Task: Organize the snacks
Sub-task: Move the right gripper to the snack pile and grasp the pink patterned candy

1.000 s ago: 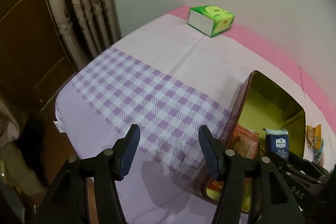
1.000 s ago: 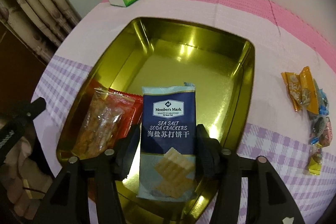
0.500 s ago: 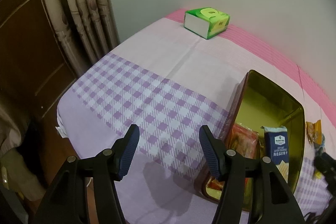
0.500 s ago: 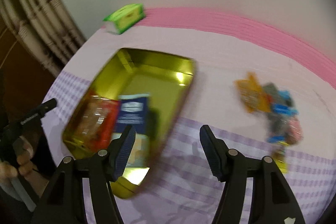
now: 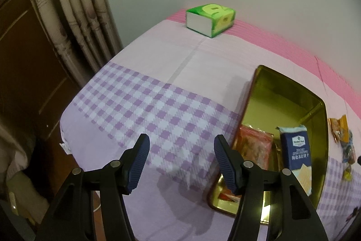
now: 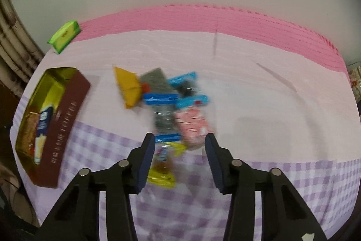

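A gold tin [image 5: 286,92] with maroon outer walls [image 6: 65,128] holds a blue sea salt cracker pack [image 5: 297,150] and an orange-red snack bag [image 5: 252,146]. A pile of loose snack packets lies on the cloth: an orange one [image 6: 128,87], blue-edged ones [image 6: 160,98], a pink one [image 6: 194,125] and a yellow one [image 6: 164,168]. My right gripper [image 6: 180,153] is open and empty just above the near end of this pile. My left gripper [image 5: 180,159] is open and empty over the checked cloth, left of the tin.
A green tissue pack [image 5: 209,19] sits at the table's far left corner by the wall. Curtains [image 5: 74,22] and a dark wooden door [image 5: 27,73] stand left of the table. The table's left edge [image 5: 67,132] is close to my left gripper.
My right gripper let go of the cracker pack in the tin, then swung right to the loose snack pile. My left gripper stayed open and shifted only slightly.
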Motion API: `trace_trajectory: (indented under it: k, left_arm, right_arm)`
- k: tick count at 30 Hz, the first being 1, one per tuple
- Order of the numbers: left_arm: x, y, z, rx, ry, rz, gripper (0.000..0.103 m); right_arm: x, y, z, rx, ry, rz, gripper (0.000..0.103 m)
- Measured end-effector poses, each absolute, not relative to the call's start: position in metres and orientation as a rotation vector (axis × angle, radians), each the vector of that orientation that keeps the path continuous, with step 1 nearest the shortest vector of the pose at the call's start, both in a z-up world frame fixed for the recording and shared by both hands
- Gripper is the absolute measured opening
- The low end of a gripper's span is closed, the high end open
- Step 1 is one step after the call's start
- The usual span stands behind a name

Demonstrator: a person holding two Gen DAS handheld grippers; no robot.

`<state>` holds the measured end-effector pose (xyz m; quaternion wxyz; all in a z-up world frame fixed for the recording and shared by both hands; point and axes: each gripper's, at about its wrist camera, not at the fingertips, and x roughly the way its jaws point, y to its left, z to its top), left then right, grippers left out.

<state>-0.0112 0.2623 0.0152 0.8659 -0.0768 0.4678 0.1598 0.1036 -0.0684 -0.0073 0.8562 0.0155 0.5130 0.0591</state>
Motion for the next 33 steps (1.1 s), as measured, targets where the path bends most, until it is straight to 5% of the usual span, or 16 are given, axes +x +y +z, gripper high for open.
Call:
trace_trajectory:
  k: [16,33]
  left_arm:
    - [0.008,0.140,0.050,0.007,0.979,0.033,0.060]
    - [0.017,0.045,0.037,0.102,1.046,-0.143,0.060]
  right_arm:
    - [0.133,-0.095,-0.046,0.030,1.088,0.227,0.036]
    - [0.148,-0.088,-0.051,-0.113,1.082,0.329,0.043]
